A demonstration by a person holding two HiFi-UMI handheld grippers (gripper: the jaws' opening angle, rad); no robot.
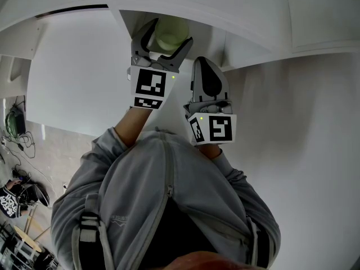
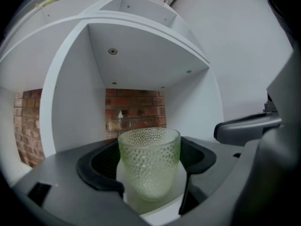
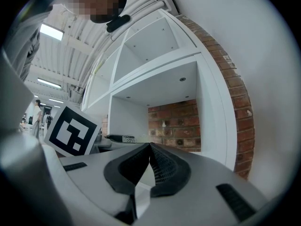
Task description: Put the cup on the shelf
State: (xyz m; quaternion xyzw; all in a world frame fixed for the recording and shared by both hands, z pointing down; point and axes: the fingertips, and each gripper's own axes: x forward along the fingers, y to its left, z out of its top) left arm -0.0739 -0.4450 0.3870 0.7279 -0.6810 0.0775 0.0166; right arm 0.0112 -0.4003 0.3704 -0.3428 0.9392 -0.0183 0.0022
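Cup: the pale green, dimpled glass cup (image 2: 149,166) stands upright between your left jaws, at the mouth of a shelf compartment.
Cup's footing: a white surface shows under its base; you cannot tell whether the base touches it.
Left gripper: your left gripper (image 1: 171,30) is spread wide around the cup and holds it, a black pad against each side of the glass.
Shelf: the white box-shaped shelf compartment (image 2: 141,60) opens straight ahead of the cup, and more white compartments stand above it.
Back wall: a red brick wall (image 2: 136,109) shows through the open back of the compartment.
Right gripper: your right gripper (image 3: 149,147) is just beside the left one, its jaws pressed together at the tips with nothing between them.
You: your grey zip jacket (image 1: 169,196) fills the lower head view, both arms raised towards the shelf.
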